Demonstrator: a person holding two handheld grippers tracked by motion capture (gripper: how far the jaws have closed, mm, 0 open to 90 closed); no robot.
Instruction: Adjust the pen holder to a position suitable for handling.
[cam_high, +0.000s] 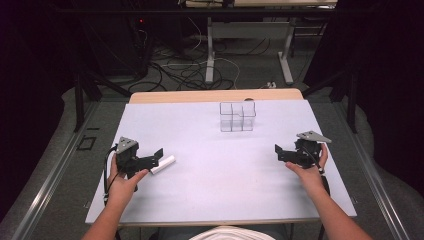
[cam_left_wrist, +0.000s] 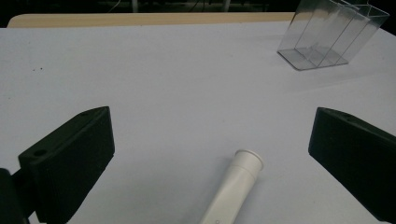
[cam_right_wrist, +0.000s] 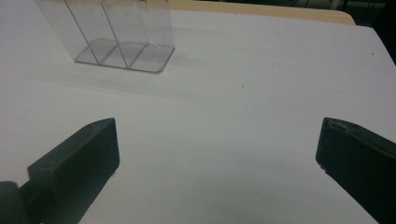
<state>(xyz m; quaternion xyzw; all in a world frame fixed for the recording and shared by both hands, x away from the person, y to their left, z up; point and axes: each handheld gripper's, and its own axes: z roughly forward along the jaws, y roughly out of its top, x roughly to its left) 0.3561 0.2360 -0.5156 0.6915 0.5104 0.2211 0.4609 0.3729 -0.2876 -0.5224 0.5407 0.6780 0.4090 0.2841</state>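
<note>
A pale sheet (cam_high: 215, 170) covered the table, with a clear divided box (cam_high: 237, 116) standing toward its far edge. A white tube (cam_left_wrist: 233, 186) lay flat at the near left, its long axis running from near-left to far-right and its open rimmed end pointing far-right toward the box. The left gripper (cam_high: 159, 155) hovered with the tube between its wide-apart jaws, untouched, while the right gripper (cam_high: 278, 152) stood equally agape at the near right, holding nothing.
</note>
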